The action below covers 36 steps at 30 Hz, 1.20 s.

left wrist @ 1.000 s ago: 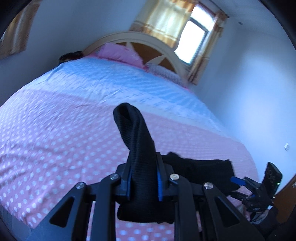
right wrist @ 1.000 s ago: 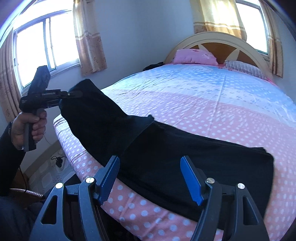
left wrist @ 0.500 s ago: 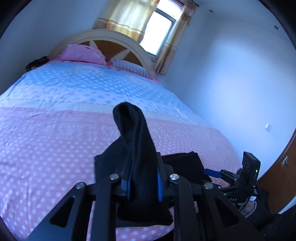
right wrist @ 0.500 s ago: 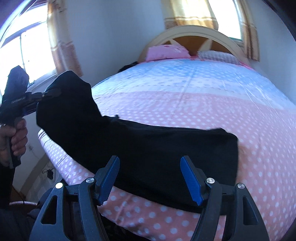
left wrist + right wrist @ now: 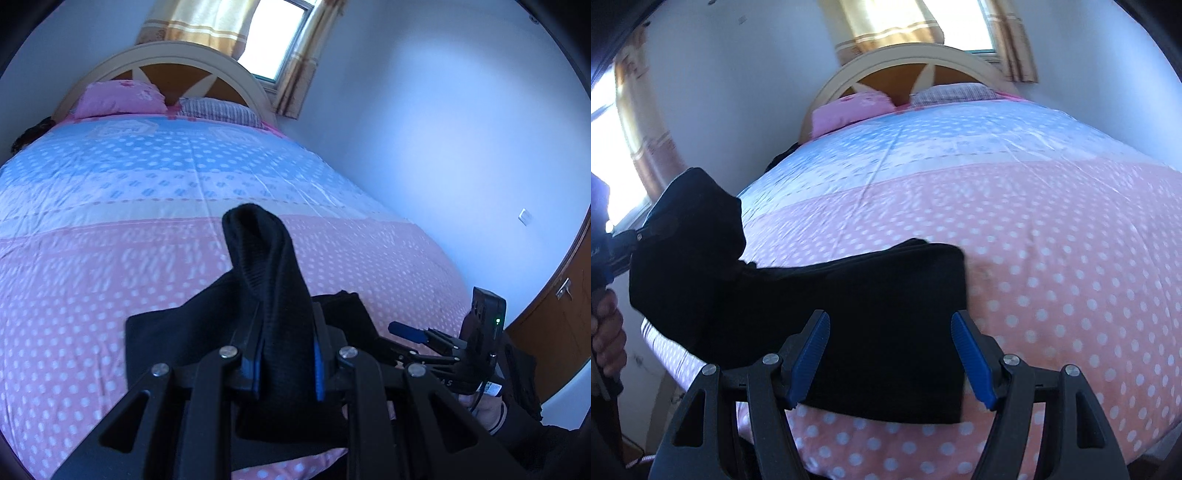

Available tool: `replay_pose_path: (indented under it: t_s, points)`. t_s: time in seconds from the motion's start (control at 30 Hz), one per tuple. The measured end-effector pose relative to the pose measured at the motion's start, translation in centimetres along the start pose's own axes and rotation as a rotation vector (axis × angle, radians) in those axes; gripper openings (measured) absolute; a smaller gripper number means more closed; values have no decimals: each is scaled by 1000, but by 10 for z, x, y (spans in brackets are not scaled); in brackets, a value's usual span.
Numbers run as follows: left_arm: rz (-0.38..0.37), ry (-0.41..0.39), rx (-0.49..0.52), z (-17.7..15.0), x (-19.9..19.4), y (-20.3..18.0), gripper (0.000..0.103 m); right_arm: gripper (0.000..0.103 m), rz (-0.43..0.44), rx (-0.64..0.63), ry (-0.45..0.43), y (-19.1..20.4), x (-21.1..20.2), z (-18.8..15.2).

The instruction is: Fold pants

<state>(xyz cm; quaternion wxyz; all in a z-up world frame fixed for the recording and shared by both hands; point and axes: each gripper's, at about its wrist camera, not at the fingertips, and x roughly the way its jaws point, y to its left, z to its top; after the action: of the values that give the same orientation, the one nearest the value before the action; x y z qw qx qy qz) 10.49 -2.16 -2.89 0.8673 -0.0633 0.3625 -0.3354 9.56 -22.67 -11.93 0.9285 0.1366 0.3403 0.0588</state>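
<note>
Black pants [image 5: 871, 325] lie near the foot edge of a bed with a pink and blue dotted cover [image 5: 1052, 236]. My left gripper [image 5: 286, 354] is shut on one end of the pants [image 5: 269, 280], and that end stands up in a roll above the jaws. From the right wrist view this lifted end [image 5: 690, 236] hangs at the left, held by the left gripper [image 5: 626, 236] in a hand. My right gripper [image 5: 890, 354] is open over the flat part of the pants, blue pads [image 5: 971, 362] apart, with nothing held. It also shows as the right gripper [image 5: 410, 332] low on the right.
A curved headboard [image 5: 173, 59] with a pink pillow [image 5: 122, 98] and a striped pillow [image 5: 221, 110] stands at the far end. A curtained window [image 5: 273, 37] is behind it. A wall [image 5: 461, 147] runs along the bed's right side, with a wooden door [image 5: 554, 314].
The left gripper has carried its end of the pants toward the right, so the flat part on the bed is now shorter. The right gripper stays open above it.
</note>
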Motion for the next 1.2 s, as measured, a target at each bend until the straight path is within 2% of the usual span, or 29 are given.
replay_pose_path:
  t_s: [0.27, 0.47, 0.7, 0.77, 0.83, 0.9, 0.97, 1.0, 1.03, 1.1, 1.2]
  points:
    - [3, 100, 70, -4, 49, -31, 21, 70, -39, 100, -30, -24, -3, 4]
    - [6, 187, 71, -19, 97, -44, 21, 70, -45, 163, -31, -39, -3, 5]
    - [45, 205, 160, -27, 118, -74, 22, 70, -46, 220, -34, -53, 0, 6]
    - [53, 210, 195, -30, 120, -82, 26, 70, -43, 235, -36, -56, 0, 5]
    - [50, 210, 214, -32, 117, -89, 46, 70, -46, 250, -39, -60, 1, 6]
    - [39, 180, 232, -34, 106, -96, 57, 70, -49, 268, -44, -65, 0, 5]
    - [12, 140, 259, -35, 90, -104, 57, 70, -54, 285, -46, -70, 0, 5]
    - [11, 126, 268, -35, 85, -104, 61, 70, -57, 288, -48, -72, -1, 5]
    - [22, 101, 277, -35, 76, -102, 69, 70, -60, 291, -52, -73, -3, 5]
    - [78, 48, 273, -36, 59, -91, 79, 70, -53, 295, -71, -71, -9, 6]
    - [169, -9, 238, -39, 36, -63, 81, 70, -11, 265, -118, -57, -24, 13]
